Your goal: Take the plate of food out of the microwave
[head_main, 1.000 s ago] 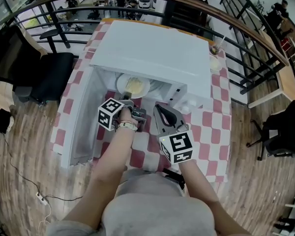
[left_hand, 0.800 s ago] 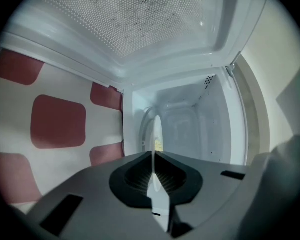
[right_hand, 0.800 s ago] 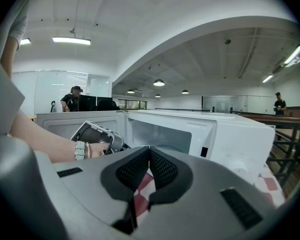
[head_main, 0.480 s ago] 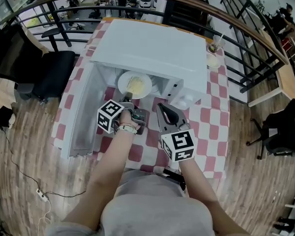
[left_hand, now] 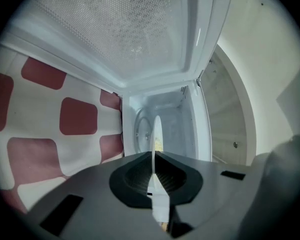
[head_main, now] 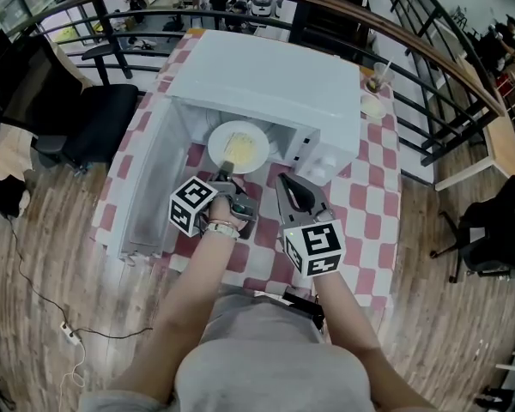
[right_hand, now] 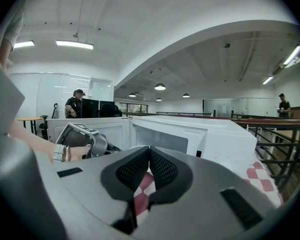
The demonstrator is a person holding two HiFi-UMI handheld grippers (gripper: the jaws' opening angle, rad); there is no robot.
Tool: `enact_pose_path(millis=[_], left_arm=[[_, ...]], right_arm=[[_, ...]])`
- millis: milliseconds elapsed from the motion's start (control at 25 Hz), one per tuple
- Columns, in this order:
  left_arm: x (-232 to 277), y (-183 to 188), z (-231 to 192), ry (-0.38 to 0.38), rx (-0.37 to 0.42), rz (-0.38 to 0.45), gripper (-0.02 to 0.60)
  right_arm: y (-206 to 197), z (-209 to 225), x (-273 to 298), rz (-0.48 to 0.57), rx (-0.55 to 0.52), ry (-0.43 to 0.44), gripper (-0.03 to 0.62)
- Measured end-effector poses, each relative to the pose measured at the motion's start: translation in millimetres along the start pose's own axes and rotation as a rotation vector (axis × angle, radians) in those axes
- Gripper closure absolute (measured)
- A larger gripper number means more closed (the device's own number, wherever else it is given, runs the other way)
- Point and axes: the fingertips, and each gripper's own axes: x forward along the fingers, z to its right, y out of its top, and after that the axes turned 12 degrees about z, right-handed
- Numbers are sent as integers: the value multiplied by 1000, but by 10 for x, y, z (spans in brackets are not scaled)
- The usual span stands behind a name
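Observation:
A white plate point(head_main: 238, 147) with yellow food sticks half out of the open white microwave point(head_main: 266, 84), held level over the red-checked tablecloth. My left gripper point(head_main: 227, 175) is shut on the plate's near rim. In the left gripper view the plate point(left_hand: 155, 134) shows edge-on as a thin white line clamped between the dark pads of the left gripper point(left_hand: 154, 181), with the microwave's cavity point(left_hand: 172, 121) behind. My right gripper point(head_main: 285, 184) hovers beside it to the right, shut and empty. In the right gripper view the right gripper point(right_hand: 149, 160) has its pads together, facing the microwave point(right_hand: 190, 134).
The microwave door point(head_main: 142, 191) hangs open to the left. A cup point(head_main: 376, 80) and a small dish point(head_main: 373, 107) stand at the table's back right. A black chair point(head_main: 90, 123) is at the left, a railing point(head_main: 446, 67) curves behind the table.
The left gripper has drawn back towards me with the plate, so more of the plate shows outside the microwave's mouth. The right gripper has shifted back slightly too.

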Motion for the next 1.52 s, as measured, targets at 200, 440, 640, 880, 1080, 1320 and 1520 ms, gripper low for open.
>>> enact_pose_path(millis=[200, 440, 640, 880, 1080, 1320, 1520], left_arm=[[-202, -15, 74, -25, -6, -3, 569], [-456, -32, 181, -56, -17, -10, 569], [-646, -34, 261, -73, -22, -15, 569], [-815, -36, 382, -91, -26, -26, 569], [-966, -56, 491, -110, -17, -32, 568], [-1058, -118, 685, -139, -18, -56, 569], [-1065, -140, 846, -165, -31, -73, 568]], right_arm=[[42, -46, -108, 12, -3, -4, 569], [84, -113, -251, 27, -2, -5, 569], [153, -149, -338, 44, 2, -10, 569], [235, -193, -396, 61, 1, -10, 569], [308, -204, -489, 76, 11, -17, 569], [371, -244, -531, 91, -6, -18, 569], [470, -239, -552, 109, -20, -25, 569]])
